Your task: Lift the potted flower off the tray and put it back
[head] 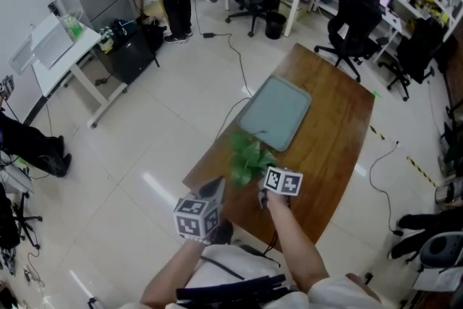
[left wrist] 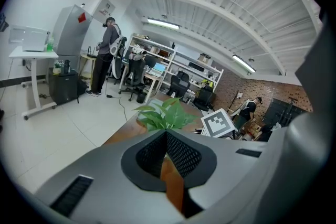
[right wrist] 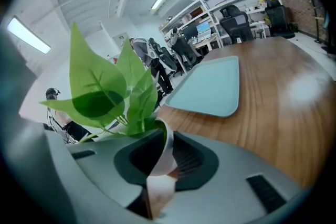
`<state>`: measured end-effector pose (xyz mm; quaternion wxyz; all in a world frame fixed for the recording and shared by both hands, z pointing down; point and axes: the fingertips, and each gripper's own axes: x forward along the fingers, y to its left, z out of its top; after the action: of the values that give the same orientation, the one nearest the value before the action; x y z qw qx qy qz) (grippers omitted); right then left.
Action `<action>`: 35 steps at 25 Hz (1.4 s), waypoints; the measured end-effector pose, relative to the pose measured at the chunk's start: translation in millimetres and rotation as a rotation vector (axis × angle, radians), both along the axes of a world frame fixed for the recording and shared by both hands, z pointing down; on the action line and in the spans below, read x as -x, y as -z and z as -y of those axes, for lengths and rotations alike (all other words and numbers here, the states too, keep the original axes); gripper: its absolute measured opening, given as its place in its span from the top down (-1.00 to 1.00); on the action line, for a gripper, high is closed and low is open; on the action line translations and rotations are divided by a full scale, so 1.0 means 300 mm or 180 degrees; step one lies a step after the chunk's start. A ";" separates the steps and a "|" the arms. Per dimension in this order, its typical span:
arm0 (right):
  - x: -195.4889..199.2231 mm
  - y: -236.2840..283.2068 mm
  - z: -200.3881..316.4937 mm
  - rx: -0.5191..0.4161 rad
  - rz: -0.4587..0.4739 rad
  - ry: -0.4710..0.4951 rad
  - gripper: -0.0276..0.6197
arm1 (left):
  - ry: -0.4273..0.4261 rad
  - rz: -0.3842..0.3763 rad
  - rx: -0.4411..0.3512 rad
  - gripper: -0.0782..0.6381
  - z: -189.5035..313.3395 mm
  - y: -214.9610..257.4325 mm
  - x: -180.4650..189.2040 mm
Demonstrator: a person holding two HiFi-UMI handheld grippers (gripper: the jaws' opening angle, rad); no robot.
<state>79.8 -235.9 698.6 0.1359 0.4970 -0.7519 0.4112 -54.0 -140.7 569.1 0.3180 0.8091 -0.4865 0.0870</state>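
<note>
Head view: potted flower [head: 249,159] off the tray [head: 277,112], by the near edge of the table [head: 340,145]. Left gripper view: left tool [left wrist: 166,135] clenched, empty; keep aside. Right gripper view: right tool [right wrist: 159,141] grasping the potted flower by its rim; carry upright, lower gently onto tray

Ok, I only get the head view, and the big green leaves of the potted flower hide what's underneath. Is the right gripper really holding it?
Observer: Yes. In the right gripper view, the right gripper has its jaws pinched on the thin white rim of the green-leaved potted flower.
Operator: Is the left gripper squeezing it too?
Observer: No. The left gripper view shows the left gripper with its jaws together on nothing. The leaves stand beyond the jaw tips.
</note>
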 end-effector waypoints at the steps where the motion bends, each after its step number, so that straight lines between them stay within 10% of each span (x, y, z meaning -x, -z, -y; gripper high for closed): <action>1: -0.004 0.001 0.001 0.0001 -0.0011 -0.0010 0.73 | 0.0004 -0.0005 0.0004 0.79 -0.002 0.000 -0.002; 35: -0.238 0.186 0.395 -0.0412 -0.0036 -0.0762 0.79 | -0.0229 -0.0039 0.0017 0.79 0.193 -0.007 -0.073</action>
<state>151.2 -354.3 642.8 0.0577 0.5932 -0.7115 0.3723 -32.3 -198.7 571.2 0.3198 0.8257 -0.4550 0.0948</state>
